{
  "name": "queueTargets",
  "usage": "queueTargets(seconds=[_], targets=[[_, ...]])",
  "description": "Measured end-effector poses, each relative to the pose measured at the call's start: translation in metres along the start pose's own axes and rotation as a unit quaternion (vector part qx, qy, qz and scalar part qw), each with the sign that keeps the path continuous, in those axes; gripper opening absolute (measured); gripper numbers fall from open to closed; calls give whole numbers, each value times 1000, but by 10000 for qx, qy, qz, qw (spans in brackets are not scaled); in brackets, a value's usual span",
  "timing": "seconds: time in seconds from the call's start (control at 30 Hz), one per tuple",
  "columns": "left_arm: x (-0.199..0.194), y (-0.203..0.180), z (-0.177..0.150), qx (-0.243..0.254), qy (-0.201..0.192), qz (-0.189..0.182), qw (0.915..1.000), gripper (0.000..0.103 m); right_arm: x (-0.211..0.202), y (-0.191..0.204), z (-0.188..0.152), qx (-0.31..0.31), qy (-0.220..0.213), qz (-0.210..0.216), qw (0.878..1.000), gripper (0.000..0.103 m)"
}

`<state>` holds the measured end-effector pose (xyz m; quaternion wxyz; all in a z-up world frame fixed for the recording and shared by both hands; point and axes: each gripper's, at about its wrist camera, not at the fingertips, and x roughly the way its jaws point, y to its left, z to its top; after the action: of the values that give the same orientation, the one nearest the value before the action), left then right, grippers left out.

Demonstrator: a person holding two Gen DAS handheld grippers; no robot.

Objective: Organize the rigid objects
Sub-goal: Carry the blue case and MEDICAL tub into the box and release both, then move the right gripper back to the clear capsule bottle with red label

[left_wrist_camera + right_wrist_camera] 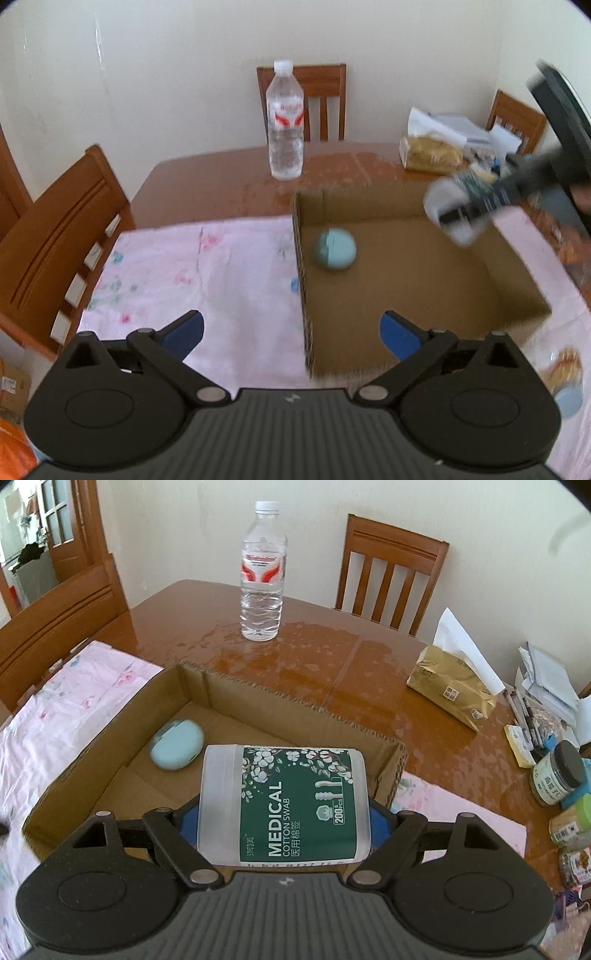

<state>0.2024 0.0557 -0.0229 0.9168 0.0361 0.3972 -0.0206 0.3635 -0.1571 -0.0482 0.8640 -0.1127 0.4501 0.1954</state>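
Observation:
My right gripper (284,819) is shut on a cotton swab jar (284,805) with a green label, held on its side above the near right part of an open cardboard box (207,686). In the left wrist view the right gripper (476,206) carries the jar (454,206) over the box's far right corner, blurred. A light blue case (177,744) lies inside the box at its far left; it also shows in the left wrist view (335,248). My left gripper (291,332) is open and empty above the near left wall of the box (301,266).
A water bottle (262,572) stands on the wooden table behind the box. A gold tissue pack (454,690) and several jars (557,775) sit at the right. A pink floral cloth (192,277) lies under the box. Wooden chairs (391,572) ring the table.

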Motion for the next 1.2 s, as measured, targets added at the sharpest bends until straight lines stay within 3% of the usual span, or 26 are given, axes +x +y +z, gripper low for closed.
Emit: queueTargets(seconds=[0.07,0.33,0.77,1.0,1.2], targets=[[-2,0,-10,-61,94,50,9999,101,5,-2,7,4,-100,-172,9998,103],[-8,-2,-33,-314,286,128,9990,101,-11,-2,1,-22,-257,-161,9995,103],[-23,-8,-53,-208,220,189,9994,101,-65,11,-59,208,-284,-151,9993,103],[-19,-12,-70,277,227,-77,9993,101,-88,27,-114,916,-71,-496,9945,103],[-14,-27,-87,664,403,-729,9943,101,-102,44,-154,1117,191,-792,9904,103]])
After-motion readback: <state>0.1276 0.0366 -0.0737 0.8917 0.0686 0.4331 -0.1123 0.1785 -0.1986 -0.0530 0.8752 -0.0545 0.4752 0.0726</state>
